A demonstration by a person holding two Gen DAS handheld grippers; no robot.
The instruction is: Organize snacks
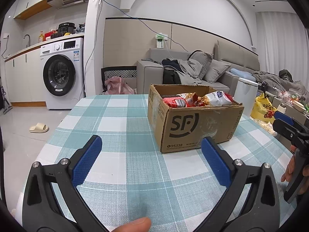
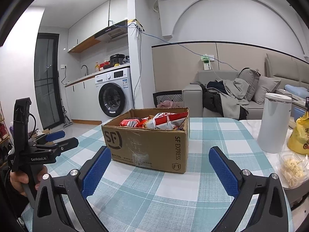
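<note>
A brown SF cardboard box (image 1: 195,127) (image 2: 146,145) stands open on the teal checked tablecloth (image 1: 123,127) (image 2: 154,189). Inside lie several snack bags: a red one (image 1: 174,101) (image 2: 131,122) and a white-and-red one (image 1: 218,97) (image 2: 164,121). My left gripper (image 1: 151,145) hovers low over the cloth in front of the box, open, nothing between its blue pads. My right gripper (image 2: 160,154) is likewise open and empty, just short of the box's near side. In each wrist view the other gripper shows at the edge, held by a hand.
A white cylindrical container (image 2: 274,123), a yellow bag (image 2: 299,135) and a clear tub of pale food (image 2: 292,169) sit on the table's right part. Beyond the table are a grey sofa (image 1: 193,71), a washing machine (image 1: 61,73) and a slipper (image 1: 38,128) on the floor.
</note>
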